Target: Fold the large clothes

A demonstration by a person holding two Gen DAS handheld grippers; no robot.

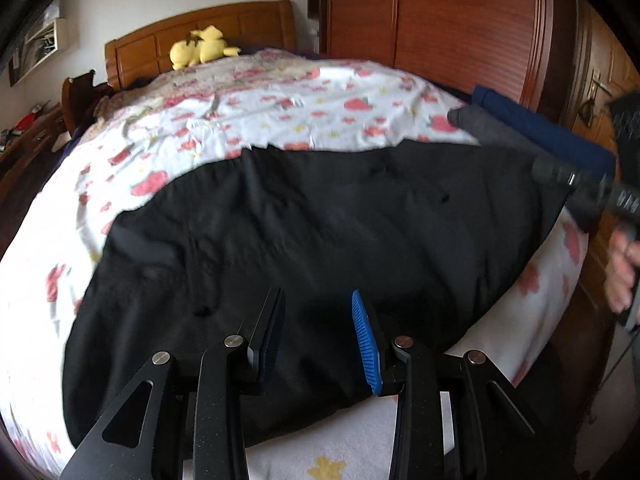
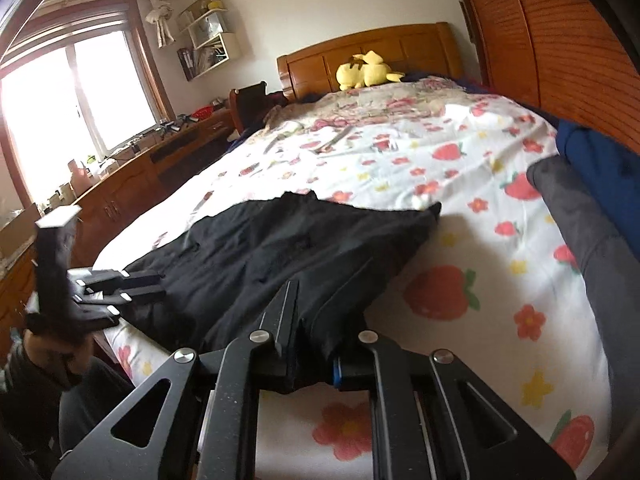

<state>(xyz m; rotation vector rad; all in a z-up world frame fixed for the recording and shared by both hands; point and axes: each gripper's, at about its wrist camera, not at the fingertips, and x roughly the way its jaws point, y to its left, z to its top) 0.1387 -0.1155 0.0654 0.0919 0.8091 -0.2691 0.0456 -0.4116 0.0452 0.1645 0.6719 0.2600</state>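
One black garment [image 1: 312,216] lies spread and creased on the strawberry-print bed sheet [image 1: 304,108], near the foot of the bed. The left gripper [image 1: 318,332] hovers over its near edge, fingers wide apart; the right gripper [image 2: 316,344] pinches a fold of its corner. One yellow plush toy [image 2: 366,70] rests by the headboard [image 2: 372,46].

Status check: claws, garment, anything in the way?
Left claw open over black garment. Right claw shut on its near edge. Garment spread on bed; grey clothing alongside.

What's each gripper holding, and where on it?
Right gripper: shut on the black garment at its near edge. Left gripper: open above the garment, holding nothing.
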